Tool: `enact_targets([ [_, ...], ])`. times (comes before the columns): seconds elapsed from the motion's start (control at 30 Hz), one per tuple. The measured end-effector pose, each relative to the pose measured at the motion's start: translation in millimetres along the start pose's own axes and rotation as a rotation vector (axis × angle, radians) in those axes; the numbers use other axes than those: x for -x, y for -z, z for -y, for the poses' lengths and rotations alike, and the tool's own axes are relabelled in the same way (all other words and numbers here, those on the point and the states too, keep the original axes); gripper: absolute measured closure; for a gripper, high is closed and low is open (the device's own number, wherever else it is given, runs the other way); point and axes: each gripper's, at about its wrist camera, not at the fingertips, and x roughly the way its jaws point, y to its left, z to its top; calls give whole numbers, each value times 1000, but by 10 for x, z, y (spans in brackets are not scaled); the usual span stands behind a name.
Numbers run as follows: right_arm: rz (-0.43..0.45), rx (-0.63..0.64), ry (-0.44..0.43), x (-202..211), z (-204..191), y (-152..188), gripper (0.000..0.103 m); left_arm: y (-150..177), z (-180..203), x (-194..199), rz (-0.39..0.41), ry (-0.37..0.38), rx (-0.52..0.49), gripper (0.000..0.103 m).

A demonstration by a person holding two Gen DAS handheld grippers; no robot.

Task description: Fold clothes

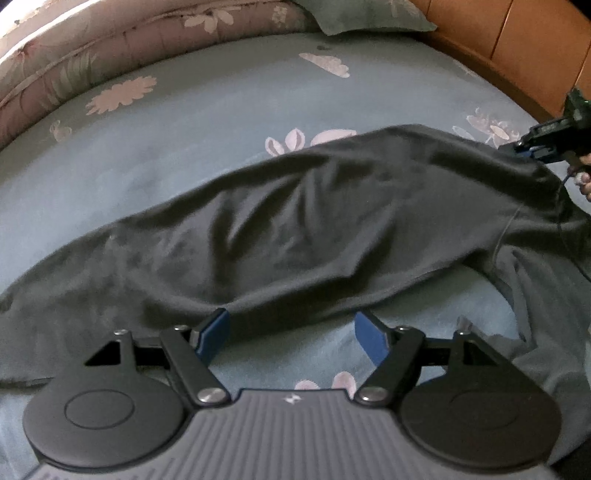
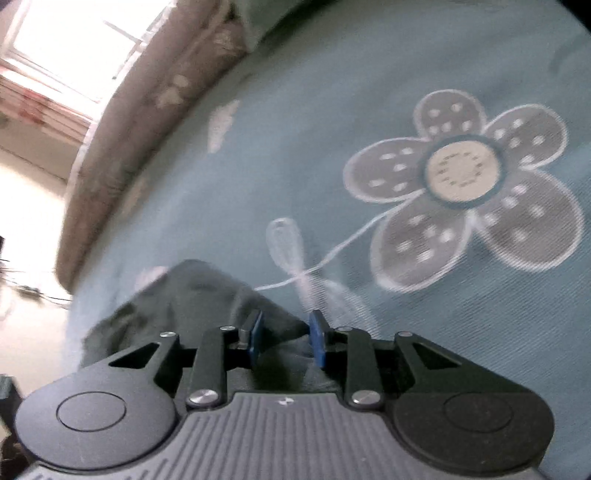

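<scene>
1. Here's the bed (image 1: 221,122), dressed in a blue-grey sheet printed with pale flowers; one large spotted flower (image 2: 461,192) fills the right wrist view.
2. A brownish floral quilt (image 1: 55,74) is bunched along the bed's far edge, with a green pillow (image 1: 369,14) beside it at the head.
3. Orange-brown wooden panels (image 1: 517,44) rise behind the bed, and a bright window (image 2: 66,48) glows at the far left of the right wrist view.
4. The dark grey garment (image 1: 295,229) sprawls across the sheet in a long band, wrinkled and partly lifted.
5. Left tongs (image 1: 291,332) hang spread wide over the garment's near edge, the blue pads clear of the cloth.
6. Right tongs (image 2: 286,339) sit at the garment's far corner, partly parted; cloth lies between the pads, but a real pinch I can't tell.
</scene>
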Motion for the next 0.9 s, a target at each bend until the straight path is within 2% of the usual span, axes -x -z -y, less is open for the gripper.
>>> enact_targets([
  [0.1,23,45,-105,117,-226,144,70,-9,13,-16,-9,-1,-7,28],
  [0.13,10,71,-112,123,-318,205,70,-13,18,-22,-11,0,-10,28],
  [0.23,-82,111,-100,-1,-541,448,70,-28,35,-60,-19,-6,-14,28],
  [0.3,-151,197,-67,-114,-738,686,68,-27,51,-71,-20,1,-15,28],
  [0.43,-205,319,19,-196,-994,1000,67,-24,74,-89,-26,6,-24,28],
  [0.53,-132,358,-5,9,-1126,888,66,-25,70,-84,-29,0,-31,27],
  [0.63,16,347,-12,343,-1118,621,55,-25,50,-63,-18,-2,-17,27],
  [0.7,99,328,24,460,-997,425,53,-18,41,-59,-13,-1,-9,27],
  [0.77,155,255,71,531,-766,242,53,-7,37,-73,-15,3,-4,27],
  [0.9,236,119,165,536,-316,7,53,2,35,-113,-25,5,4,27],
])
